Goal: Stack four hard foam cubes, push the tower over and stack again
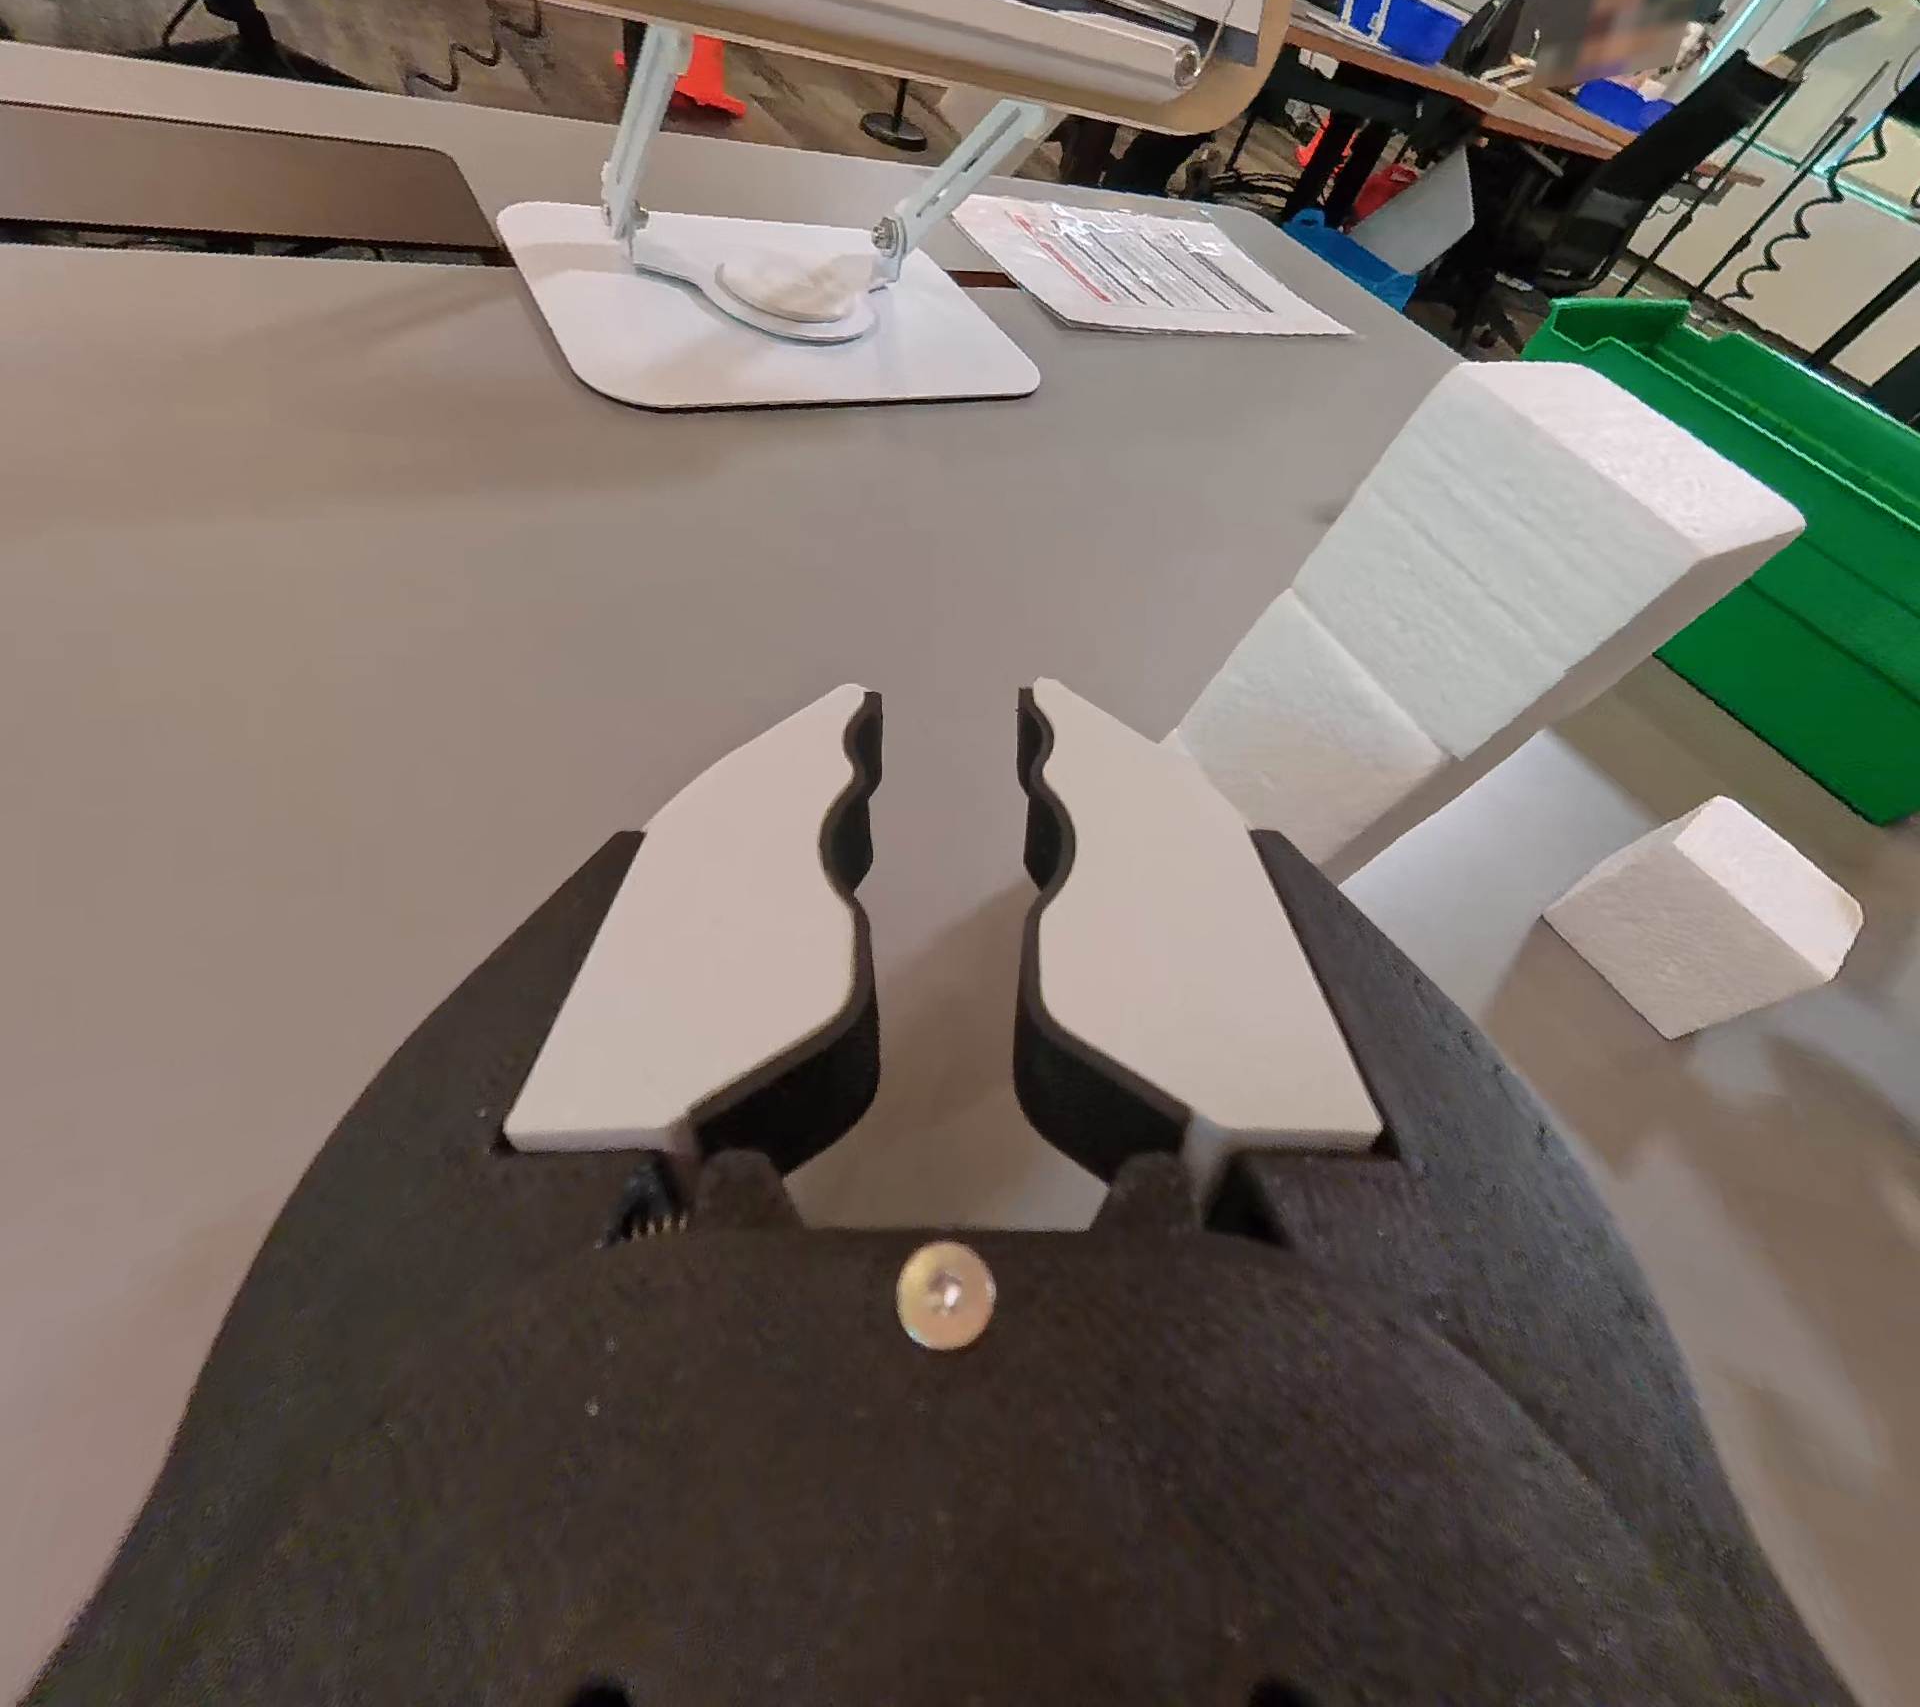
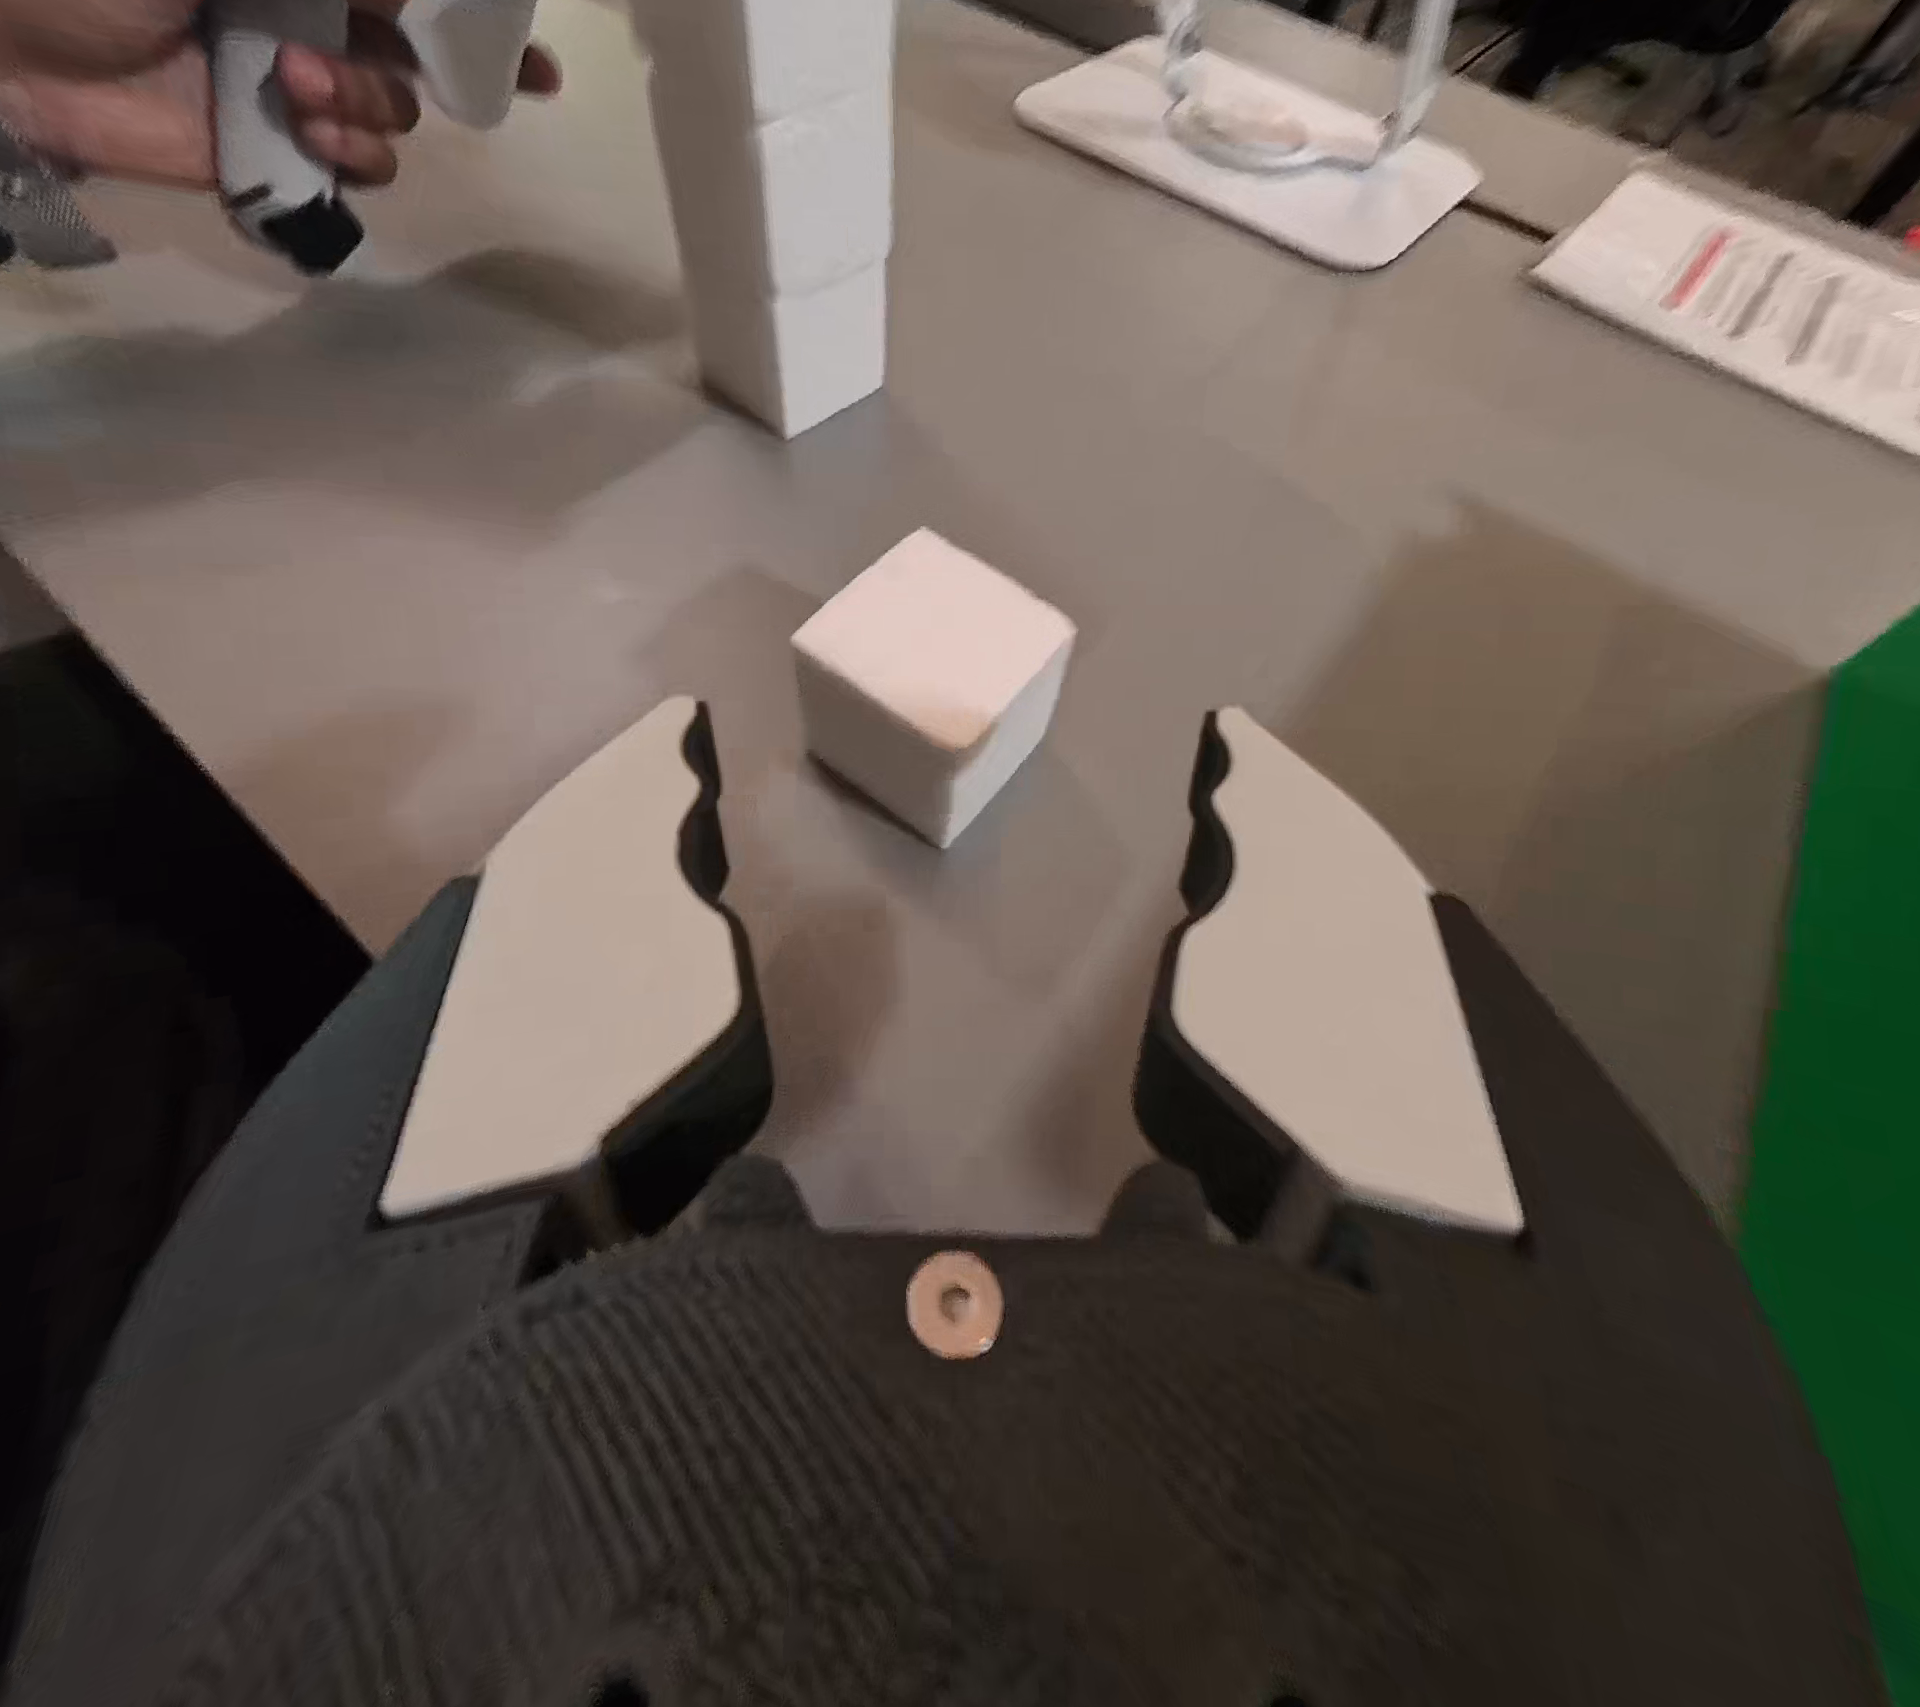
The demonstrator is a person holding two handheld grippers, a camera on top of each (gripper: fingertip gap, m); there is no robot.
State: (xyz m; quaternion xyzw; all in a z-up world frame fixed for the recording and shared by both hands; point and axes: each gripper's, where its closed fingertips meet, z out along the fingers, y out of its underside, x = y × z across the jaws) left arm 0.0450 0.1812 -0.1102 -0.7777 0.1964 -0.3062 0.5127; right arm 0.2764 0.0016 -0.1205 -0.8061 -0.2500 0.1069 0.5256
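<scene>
Jaws of the left gripper stand a narrow gap apart with nothing between them; only bare grey table shows through the gap. Jaws of the right gripper are spread wide and empty.

Right gripper: held above the table, pointed at a single white foam cube. The cube rests on the table just ahead of the fingertips, roughly centred on the gap, one corner turned toward the camera. No contact between fingers and cube is visible. The right wrist view is motion-blurred.

Left gripper: held over open table surface. Nearest item is a stack of white foam cubes, to the right of the fingers and not touching them. The stack appears tilted in the left wrist view and upright in the right wrist view, where its top is cut off by the frame edge. At least three cubes are countable. The single cube lies on the table to the right of the stack, apart from it.

In the right wrist view a person's hand grips the left gripper's handle, left of the stack.

Surroundings: a white stand with a flat base at the far side of the table, a printed sheet beside it, and a green bin beyond the stack, at the table's right side.
</scene>
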